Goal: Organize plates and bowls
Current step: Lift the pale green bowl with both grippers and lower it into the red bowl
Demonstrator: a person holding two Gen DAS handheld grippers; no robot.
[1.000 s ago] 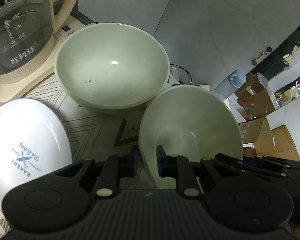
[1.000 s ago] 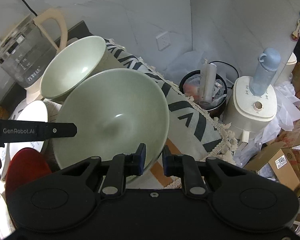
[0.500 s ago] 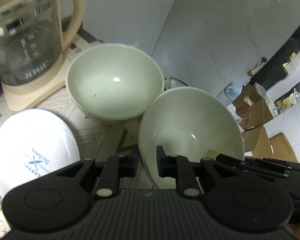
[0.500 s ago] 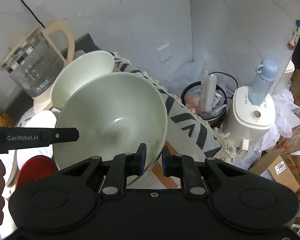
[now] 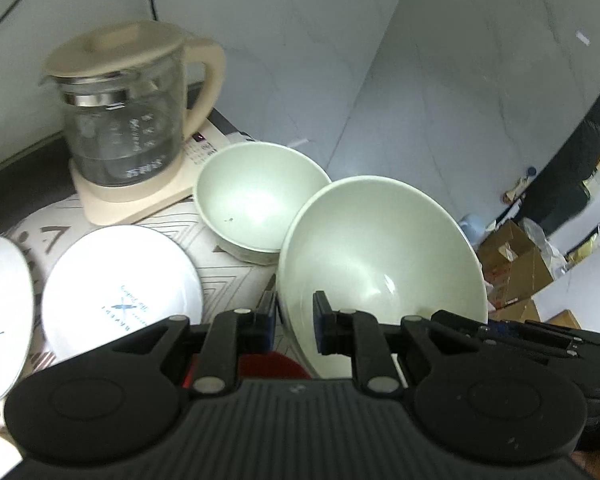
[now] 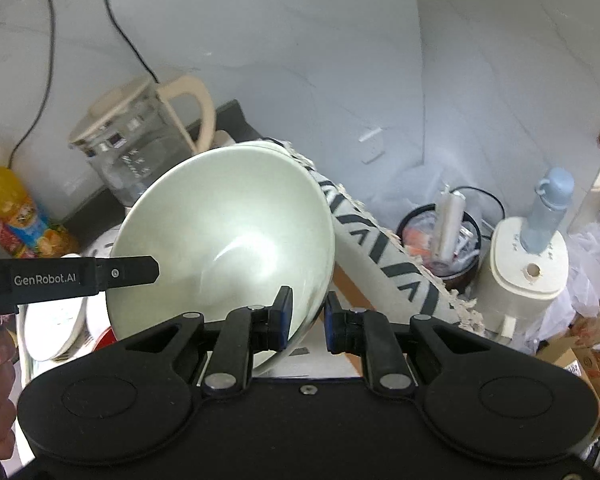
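Note:
My left gripper (image 5: 295,318) and my right gripper (image 6: 307,318) are both shut on the rim of one pale green bowl (image 5: 380,264), which also shows in the right wrist view (image 6: 228,240). They hold it tilted above the patterned cloth. A second pale green bowl (image 5: 260,196) stands on the cloth behind it, hidden in the right wrist view. A white plate with blue print (image 5: 120,296) lies to the left, another white plate (image 5: 0,308) at the far left. A red plate (image 5: 268,366) lies under my left gripper.
A glass kettle with a cream lid and base (image 5: 132,132) stands at the back left. An orange drink bottle (image 6: 12,208) stands by the wall. Off the table's right edge stand a cream appliance (image 6: 528,264), a bin (image 6: 440,236) and cardboard boxes (image 5: 516,264).
Both grippers have lifted the held bowl up and back from the table. The second bowl, kettle and plates now look smaller and farther away.

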